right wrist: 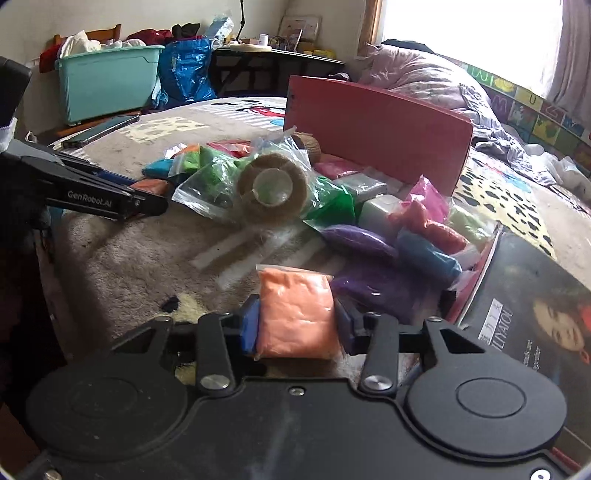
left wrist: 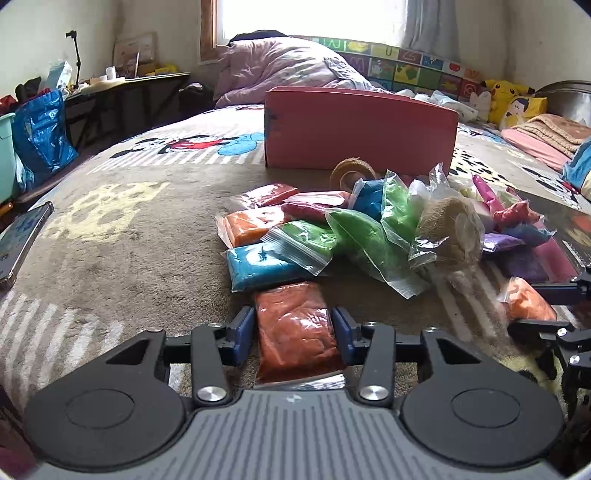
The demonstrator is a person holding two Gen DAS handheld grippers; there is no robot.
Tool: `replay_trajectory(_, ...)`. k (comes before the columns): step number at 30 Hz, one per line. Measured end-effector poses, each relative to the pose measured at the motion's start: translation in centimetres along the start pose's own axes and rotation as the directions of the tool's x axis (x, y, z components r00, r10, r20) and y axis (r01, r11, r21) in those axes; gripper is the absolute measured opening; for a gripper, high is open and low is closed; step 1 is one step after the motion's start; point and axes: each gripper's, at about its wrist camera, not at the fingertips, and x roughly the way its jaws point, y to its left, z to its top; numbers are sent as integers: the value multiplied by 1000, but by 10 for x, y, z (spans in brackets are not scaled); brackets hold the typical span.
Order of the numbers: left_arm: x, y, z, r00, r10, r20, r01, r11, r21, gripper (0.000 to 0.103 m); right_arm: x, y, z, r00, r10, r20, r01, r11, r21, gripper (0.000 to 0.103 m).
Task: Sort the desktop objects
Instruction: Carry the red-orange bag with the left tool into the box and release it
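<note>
A plush beige cartoon-print blanket covers the bed where everything lies, in a cluttered bedroom with a bright window behind. The left gripper is clamped on a dark orange clay packet in clear plastic, which lies on the blanket. The right gripper squeezes a pale orange clay packet the same way. Beyond them sits a loose heap of coloured clay bags with a bagged roll of jute twine on top (a second roll lies behind), in front of an upright red cardboard box
</note>
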Motion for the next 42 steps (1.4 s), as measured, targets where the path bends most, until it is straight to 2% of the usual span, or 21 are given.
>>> replay_trajectory(6,1,-3,1,1000,11,-4,-11,1000,18,44,2,-3,-4,1000,4,14,-5,1000,27,44)
replay_trajectory(8,-2,-3,3,1000,8,-6,-8,1000,-2,39,4,-5,-3,1000,13,15,-14,999,38,44)
replay_trajectory(16,-19,-3,15,1000,-9,-1,9,997,-76,38,6,-8,2,999,15,45,-18,997,72,42)
replay_trajectory(23,-28,-14,33,999,-48,2,48,994,-102,38,15,-13,4,999,29,23,-31,994,107,44)
replay_trajectory(42,19,-40,131,996,59,61,-62,996,61,38,24,-23,9,996,87,35,-92,979,183,43)
